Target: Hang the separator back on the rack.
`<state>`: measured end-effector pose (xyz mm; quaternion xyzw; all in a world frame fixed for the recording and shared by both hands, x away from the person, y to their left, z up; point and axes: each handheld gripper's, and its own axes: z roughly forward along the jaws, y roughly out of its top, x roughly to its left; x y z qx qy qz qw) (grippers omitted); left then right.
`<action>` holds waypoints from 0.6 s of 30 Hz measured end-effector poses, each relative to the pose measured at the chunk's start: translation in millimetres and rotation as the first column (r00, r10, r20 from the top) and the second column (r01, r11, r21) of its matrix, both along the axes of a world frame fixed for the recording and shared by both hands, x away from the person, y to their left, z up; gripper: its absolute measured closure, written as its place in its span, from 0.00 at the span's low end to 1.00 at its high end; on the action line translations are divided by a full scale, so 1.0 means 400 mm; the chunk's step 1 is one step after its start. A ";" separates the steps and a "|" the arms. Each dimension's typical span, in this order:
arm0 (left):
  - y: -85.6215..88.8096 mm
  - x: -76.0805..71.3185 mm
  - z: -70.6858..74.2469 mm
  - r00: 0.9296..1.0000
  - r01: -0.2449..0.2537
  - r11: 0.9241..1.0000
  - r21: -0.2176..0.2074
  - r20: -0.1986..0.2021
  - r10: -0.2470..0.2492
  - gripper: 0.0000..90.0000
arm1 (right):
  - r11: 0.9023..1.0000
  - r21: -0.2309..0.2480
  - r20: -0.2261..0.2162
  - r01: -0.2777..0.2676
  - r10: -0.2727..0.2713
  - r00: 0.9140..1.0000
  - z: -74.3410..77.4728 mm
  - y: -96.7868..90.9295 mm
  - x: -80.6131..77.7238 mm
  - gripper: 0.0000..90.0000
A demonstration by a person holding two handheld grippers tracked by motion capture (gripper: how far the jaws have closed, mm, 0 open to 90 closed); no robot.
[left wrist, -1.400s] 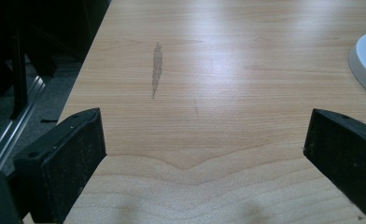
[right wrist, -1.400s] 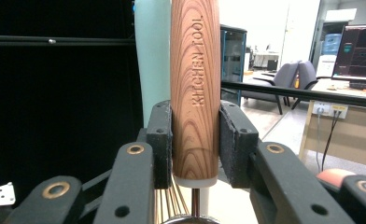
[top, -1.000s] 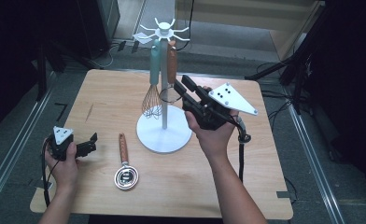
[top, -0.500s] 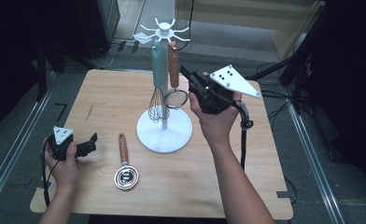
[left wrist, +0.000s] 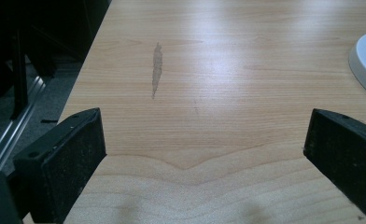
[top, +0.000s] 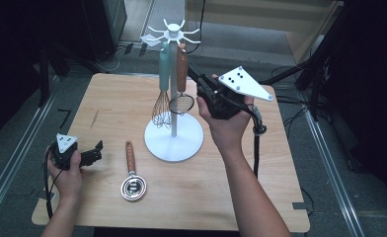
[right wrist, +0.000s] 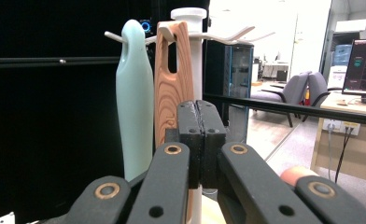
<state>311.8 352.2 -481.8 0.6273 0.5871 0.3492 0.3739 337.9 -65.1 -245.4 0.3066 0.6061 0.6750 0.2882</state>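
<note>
Right gripper [top: 194, 74] is raised above the table [top: 260, 192], up by the white rack [top: 174, 143] that stands near the middle of the table, toward the far edge. Its jaws are pressed flat together with nothing between them (right gripper view shows the pads meeting face to face). They closed within the last second.

The wood-handled strainer [top: 181, 74] hangs from a rack hook, its mesh bowl low beside the pole, just in front of the closed jaw tips. A mint-handled whisk [top: 164, 74] hangs on the next hook, touching or nearly touching the strainer handle (cannot tell which).

Left gripper [top: 95, 153] sits low at the left edge, toward the near corner, jaws spread wide and nothing in them; the left gripper view shows bare wood between the pads.

A wood-handled measuring cup [top: 132, 185] lies flat on the table between the left gripper and the rack base, bowl toward the near edge.
</note>
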 end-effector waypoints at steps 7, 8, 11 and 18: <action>0.000 0.000 0.000 1.000 0.001 1.000 0.001 -0.001 -0.001 0.00 | 1.000 0.006 0.015 0.013 -0.014 1.000 0.020 0.002 0.005 1.00; 0.000 0.000 0.000 1.000 0.001 1.000 0.000 -0.001 -0.001 0.00 | 1.000 0.008 0.021 0.019 -0.019 1.000 0.025 0.001 0.008 1.00; 0.001 0.000 0.000 1.000 0.001 1.000 0.001 -0.001 -0.001 0.00 | 1.000 0.017 0.017 0.017 -0.017 1.000 0.039 0.003 0.018 1.00; 0.000 0.000 0.000 1.000 0.000 1.000 -0.002 0.003 0.000 0.00 | 1.000 0.019 0.023 0.000 -0.001 1.000 0.055 0.017 0.022 1.00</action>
